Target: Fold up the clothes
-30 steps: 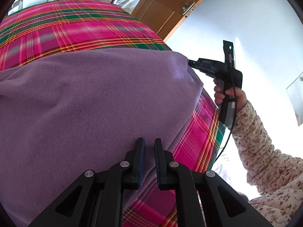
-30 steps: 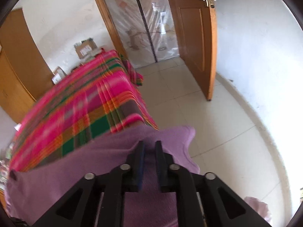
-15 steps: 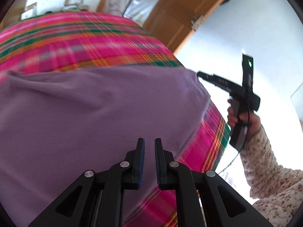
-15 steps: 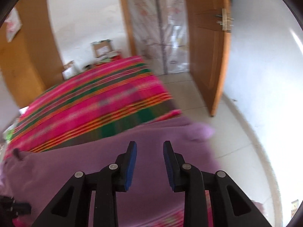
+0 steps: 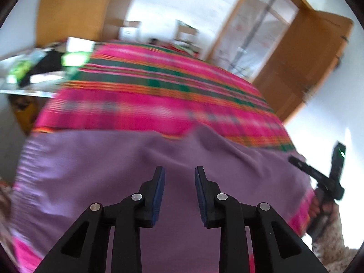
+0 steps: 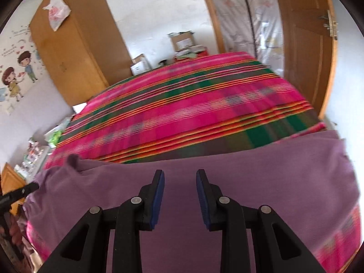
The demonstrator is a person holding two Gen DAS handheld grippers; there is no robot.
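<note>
**Purple garment spread on the bed, both tools released**

Nearest the lenses, both black two-finger grippers are being held with their blue-padded jaws apart and nothing between them: the left gripper [image 5: 179,193] and the right gripper [image 6: 180,195] are each hovering over cloth. Just beyond the fingertips, the soft purple knit garment [image 6: 227,182] is being shown lying across the near edge of the bed, on the pink, green and orange plaid bedspread [image 6: 193,104]. Its far hem is lying fairly straight in the right wrist view, while diagonal wrinkles are being seen near the middle in the left wrist view, which is blurred. The next fold is probably best begun by the two corners being pinched at matching points, the cloth being lifted evenly and the wrinkles being drawn flat first. Farther back, a tall wooden wardrobe [image 6: 75,52] and an open wooden door [image 6: 304,45] are being seen.
</note>
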